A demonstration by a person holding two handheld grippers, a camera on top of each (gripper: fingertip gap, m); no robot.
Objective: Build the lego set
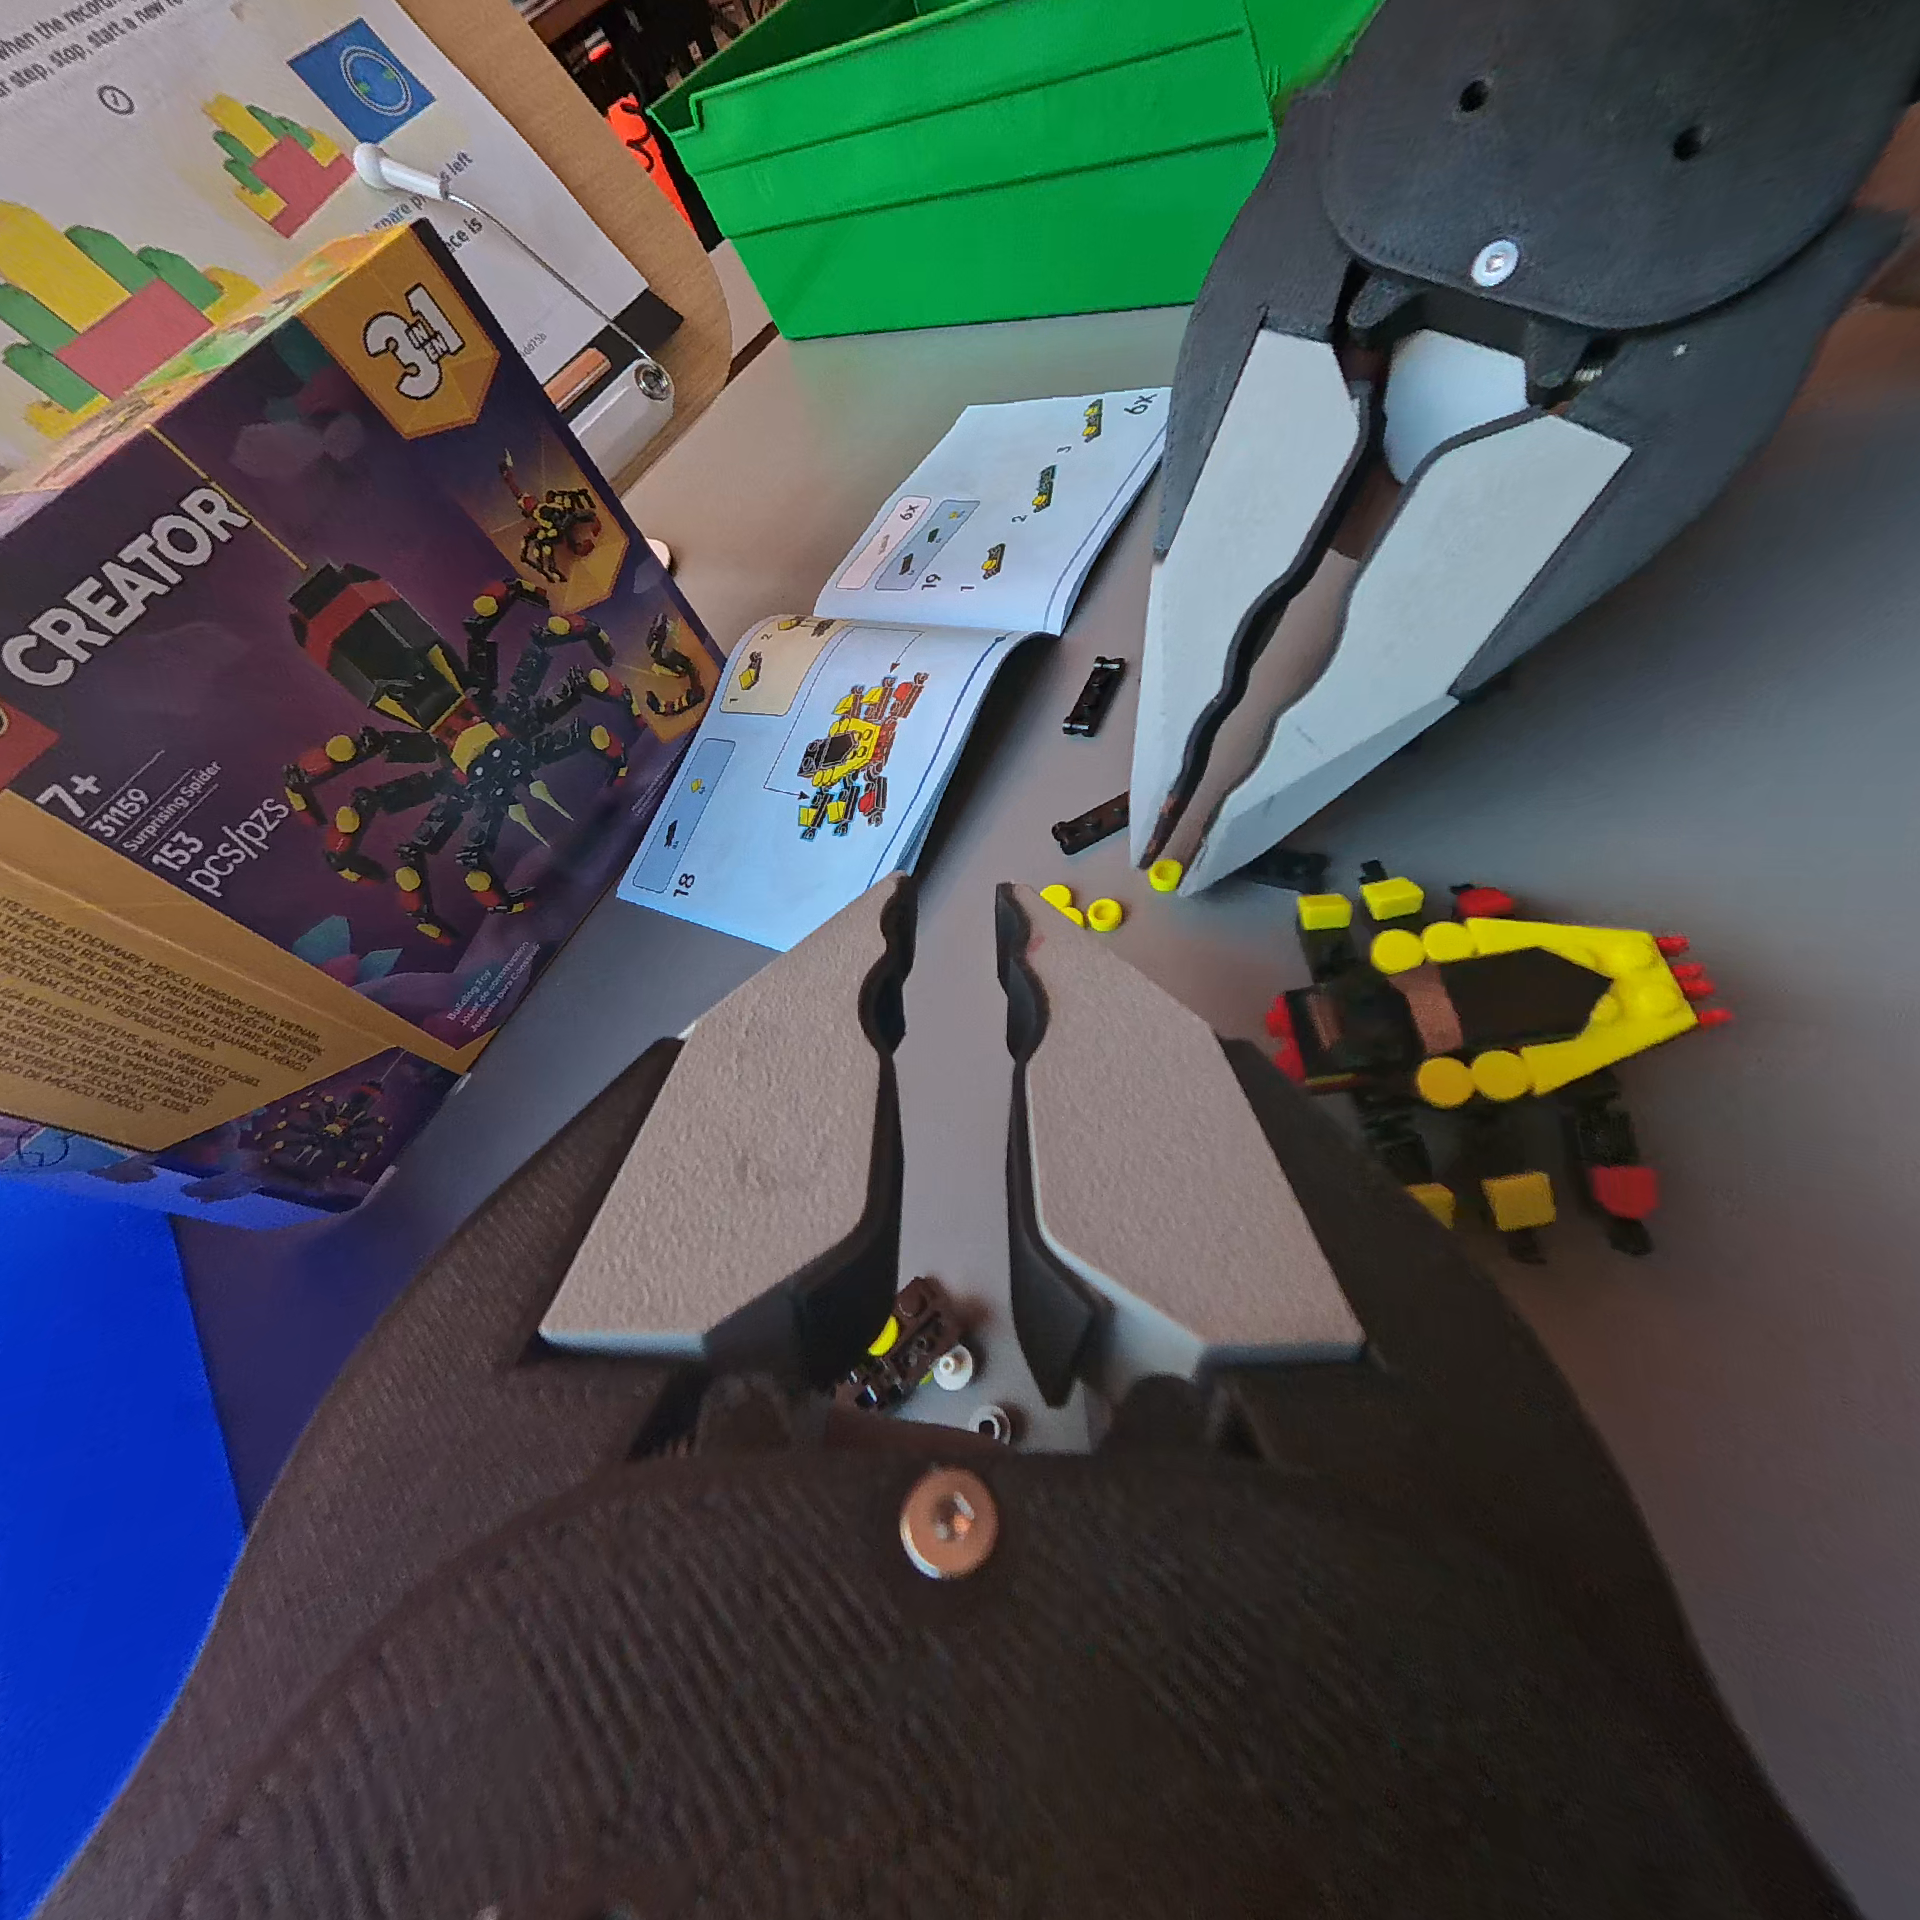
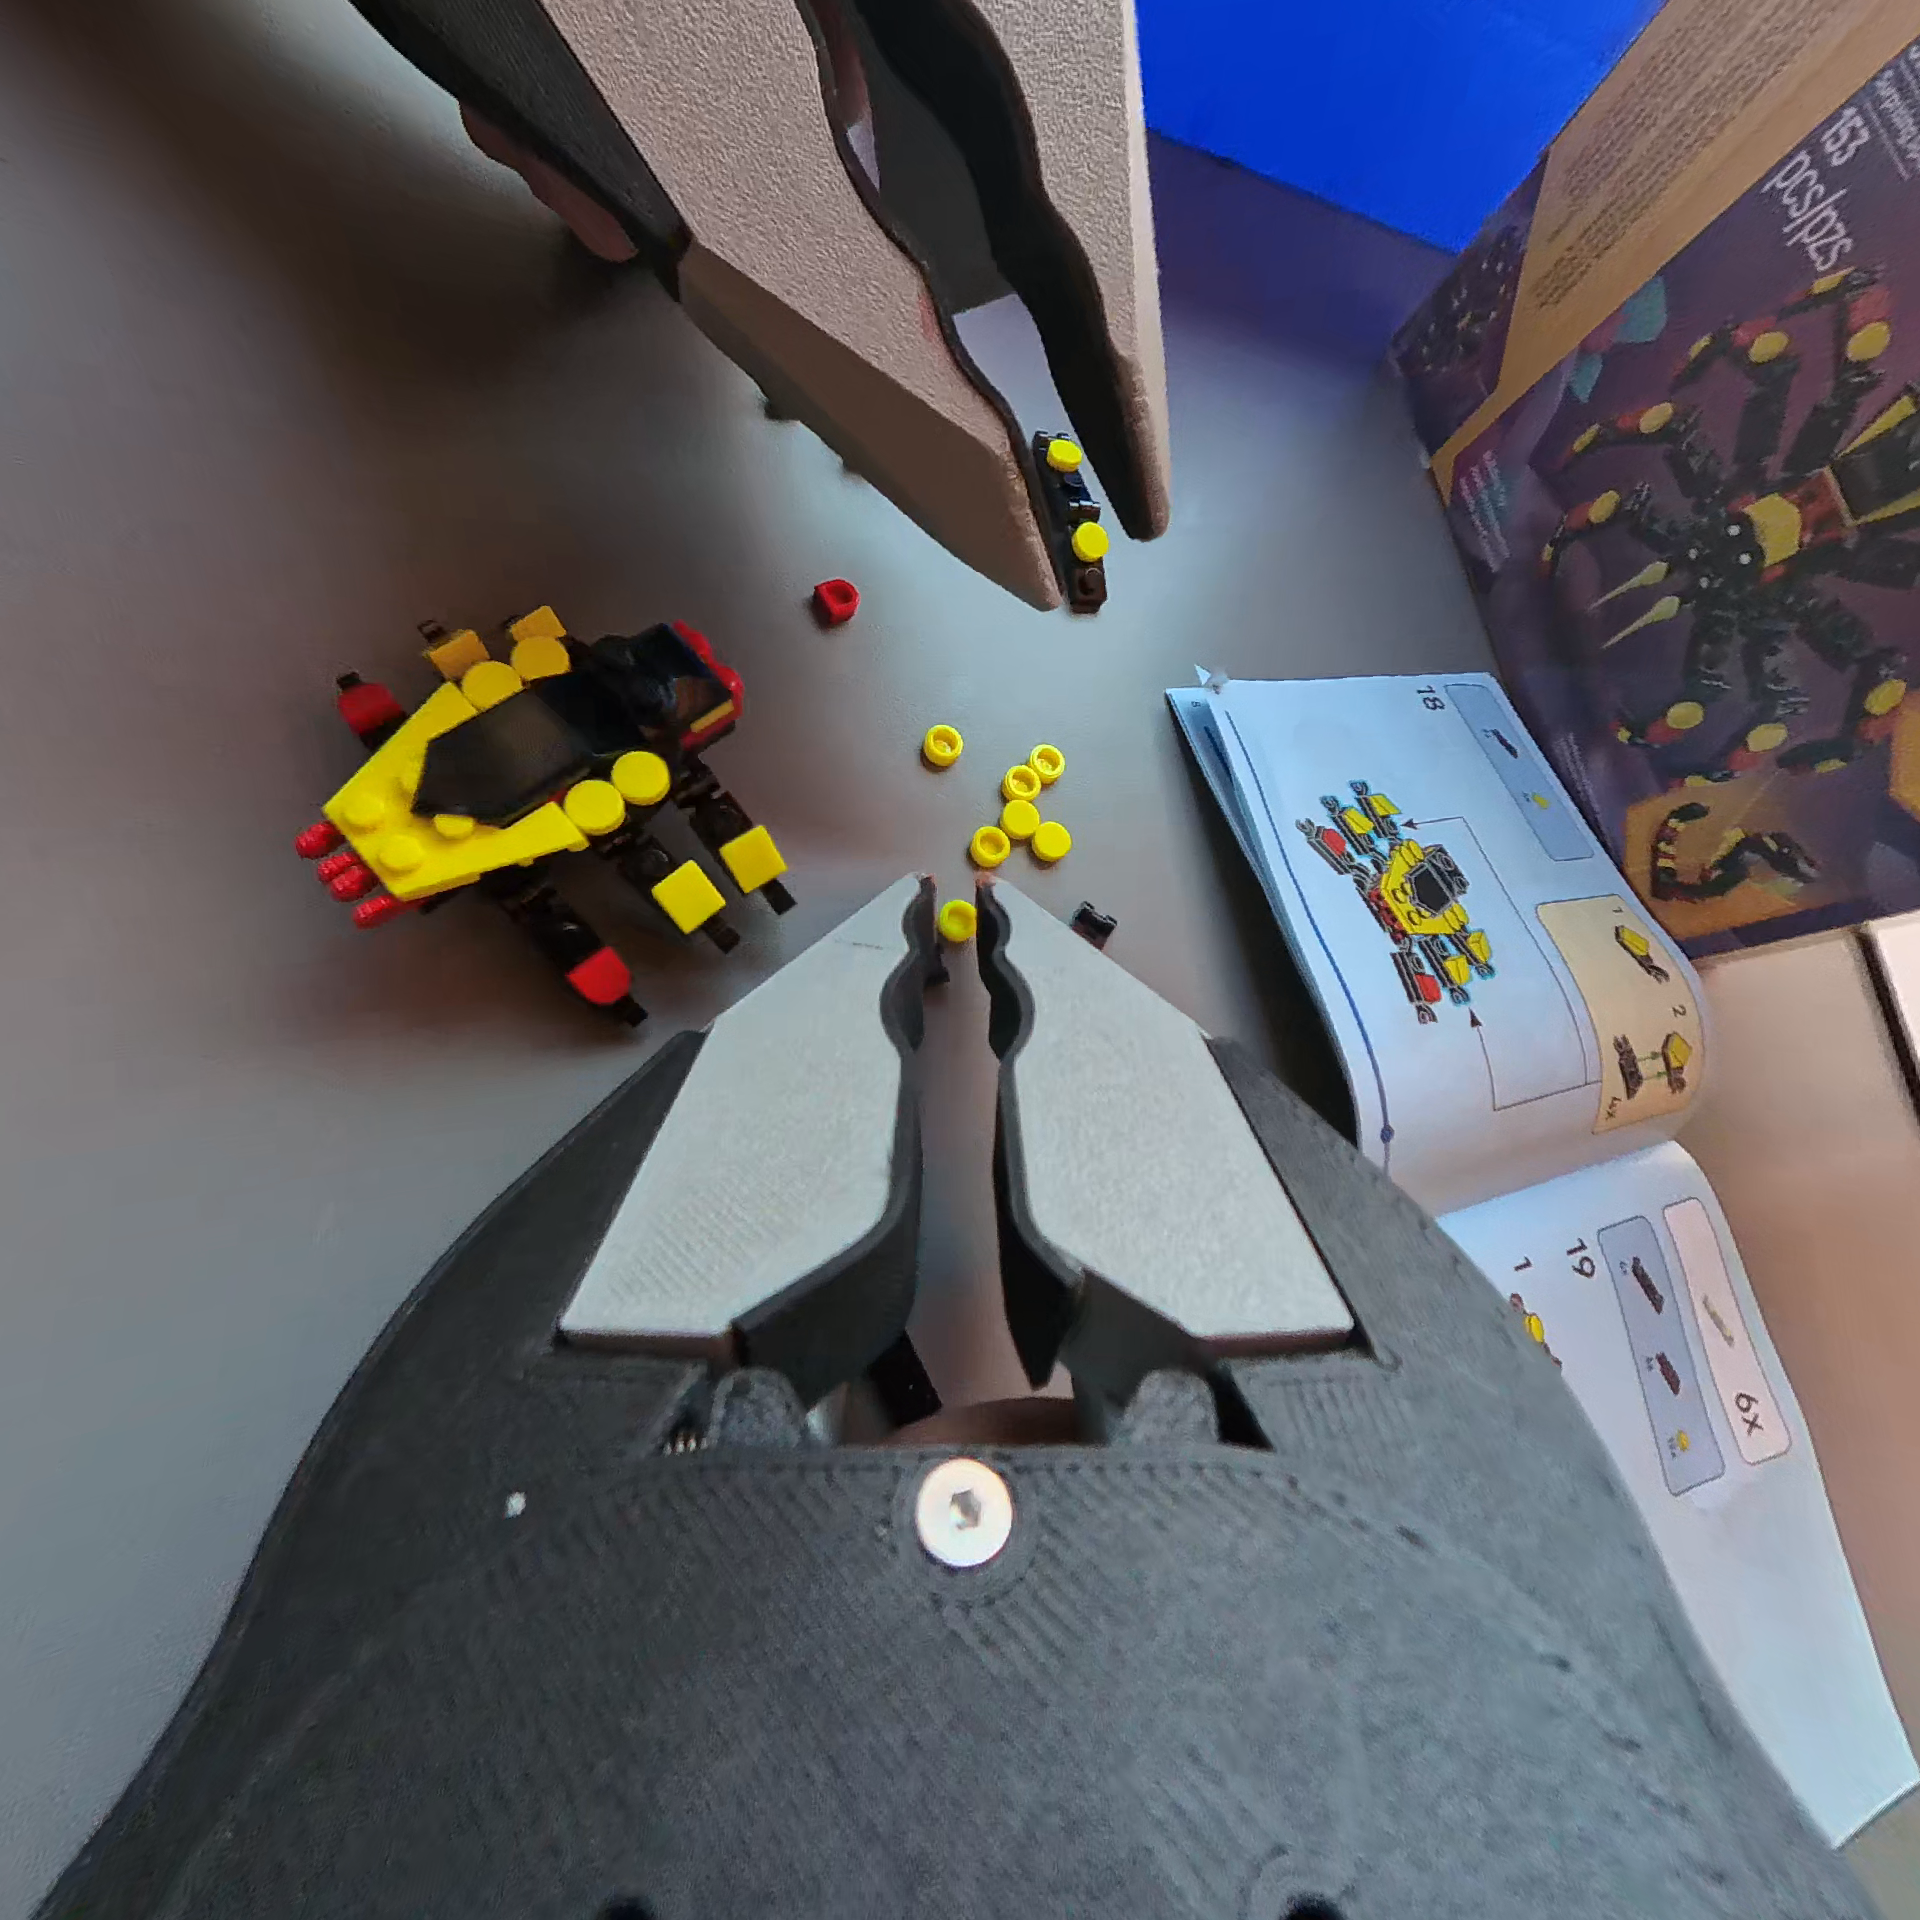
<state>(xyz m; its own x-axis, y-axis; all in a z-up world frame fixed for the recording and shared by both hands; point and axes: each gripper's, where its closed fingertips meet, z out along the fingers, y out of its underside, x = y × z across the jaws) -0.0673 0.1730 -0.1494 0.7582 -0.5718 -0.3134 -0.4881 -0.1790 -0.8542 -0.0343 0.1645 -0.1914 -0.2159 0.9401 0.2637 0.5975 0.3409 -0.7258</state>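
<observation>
The partly built yellow, black and red spider body [image 2: 520, 779] lies on the grey table; it also shows in the left wrist view [image 1: 1486, 1018]. My right gripper [image 2: 954, 885] is shut on a small yellow round tile [image 2: 956, 920] down at the table surface; its tips and the tile also show in the left wrist view [image 1: 1166, 876]. Several loose yellow round tiles [image 2: 1023, 810] lie just beyond it. My left gripper [image 1: 954, 896] is open and empty, hovering above a black leg piece [image 2: 1075, 520] with two yellow tiles that lies on the table.
The open instruction booklet [image 2: 1403, 883] and the set's box [image 2: 1714, 520] lie on the right of the right wrist view. A small red piece [image 2: 834, 601] and loose black pieces [image 1: 1093, 694] lie on the table. A green bin [image 1: 987, 187] stands behind. The tips of one gripper are about 6 cm away from the tips of the other.
</observation>
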